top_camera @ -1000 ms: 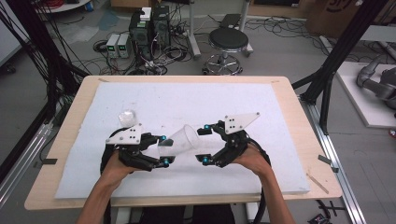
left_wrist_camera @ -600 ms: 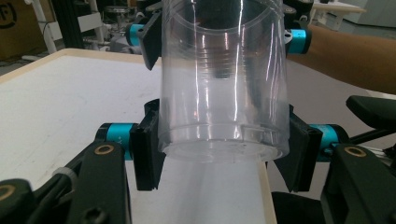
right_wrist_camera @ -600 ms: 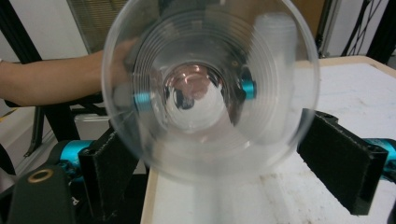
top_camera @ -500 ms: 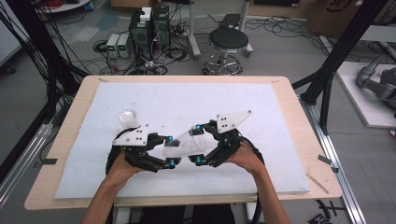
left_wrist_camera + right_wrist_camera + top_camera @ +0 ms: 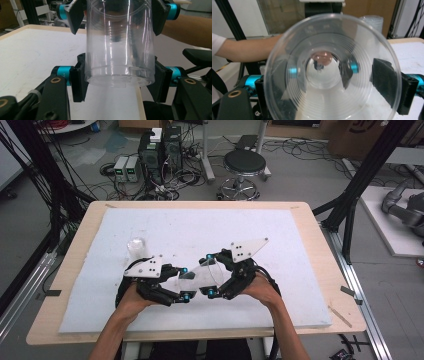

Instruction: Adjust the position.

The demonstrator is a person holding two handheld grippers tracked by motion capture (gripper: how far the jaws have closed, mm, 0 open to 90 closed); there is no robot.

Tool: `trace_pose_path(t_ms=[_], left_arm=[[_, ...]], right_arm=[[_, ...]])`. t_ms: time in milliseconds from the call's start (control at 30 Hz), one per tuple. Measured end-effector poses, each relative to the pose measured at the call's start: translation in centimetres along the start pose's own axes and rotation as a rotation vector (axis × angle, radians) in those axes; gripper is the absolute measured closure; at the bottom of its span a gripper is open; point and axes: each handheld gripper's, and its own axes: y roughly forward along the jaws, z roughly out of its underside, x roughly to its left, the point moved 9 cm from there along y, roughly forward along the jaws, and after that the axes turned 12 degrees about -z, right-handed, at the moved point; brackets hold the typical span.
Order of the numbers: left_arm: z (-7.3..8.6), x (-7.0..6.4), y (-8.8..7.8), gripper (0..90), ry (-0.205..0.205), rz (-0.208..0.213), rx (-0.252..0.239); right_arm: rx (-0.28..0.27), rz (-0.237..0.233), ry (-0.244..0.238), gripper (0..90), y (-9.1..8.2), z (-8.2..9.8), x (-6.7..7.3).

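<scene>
Your left gripper's (image 5: pixel 186 282) jaws are clamped on the base end of the clear plastic cup (image 5: pixel 202 276), pads pressing both sides of it. The right gripper's (image 5: pixel 208 275) jaws stand wide around the cup's rim end and have just been closing a little; I cannot tell whether the pads already press. The cup lies level between the two grippers, above the white mat (image 5: pixel 300 250). Close the right jaws gently and evenly, since thin plastic will likely buckle. Beyond the left jaws stands another clear cup (image 5: pixel 136 248), near; everywhere else around both grippers the mat is open.
</scene>
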Motion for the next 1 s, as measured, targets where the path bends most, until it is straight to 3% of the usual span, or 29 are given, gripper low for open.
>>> trace_pose_path(t_ms=[167, 533, 567, 1000], left_arm=[[0.07, -0.01, 0.07, 42.0, 0.001, 0.000, 0.000], [0.09, -0.02, 0.05, 42.1, 0.002, -0.001, 0.002], [0.07, -0.04, 0.06, 41.9, 0.003, -0.002, 0.000], [0.09, -0.06, 0.05, 42.1, 0.006, -0.002, 0.001]], right_arm=[[-0.008, -0.005, -0.015, 20.5, -0.19, -0.22, 0.17], [-0.008, -0.004, -0.017, 22.9, -0.16, -0.22, 0.16], [-0.005, -0.006, -0.020, 29.8, -0.20, -0.21, 0.17], [0.000, -0.012, -0.022, 30.7, -0.16, -0.20, 0.30]])
